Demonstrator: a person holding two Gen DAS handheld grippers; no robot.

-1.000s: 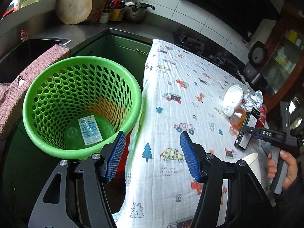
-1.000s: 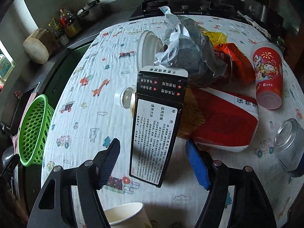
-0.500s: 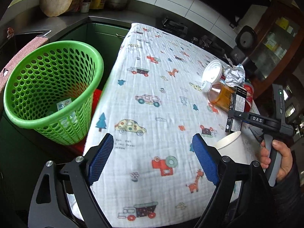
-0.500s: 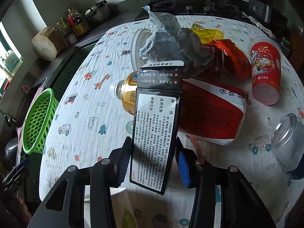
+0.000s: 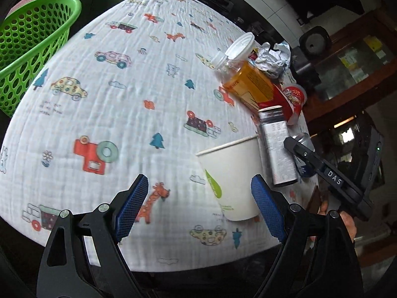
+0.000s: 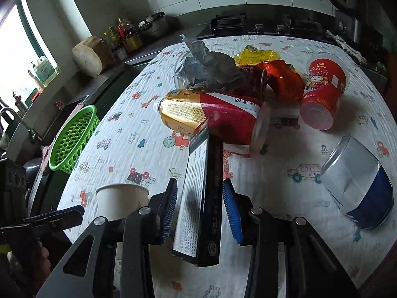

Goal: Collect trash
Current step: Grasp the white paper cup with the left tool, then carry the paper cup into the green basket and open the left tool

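Across a table draped in a white cloth printed with cars and animals (image 5: 139, 109), rubbish lies heaped at the far side, well apart from the green perforated plastic basket (image 6: 72, 140) off its left edge. Right gripper (image 6: 199, 198) has clamped its blue pads on a slim black printed carton (image 6: 198, 208); carrying it to the basket looks next. Left gripper (image 5: 198, 211), jaws spread wide and empty, frames a white paper cup (image 5: 233, 176), ready to close.

surface: table (image 6: 139, 124), white cartoon-print cloth | upright: white paper cup (image 5: 230, 173) near front edge | lying: plastic bottle (image 6: 211, 116), red cup (image 6: 322, 89), blue-and-silver can (image 6: 359, 186), crumpled wrappers (image 6: 211, 69)
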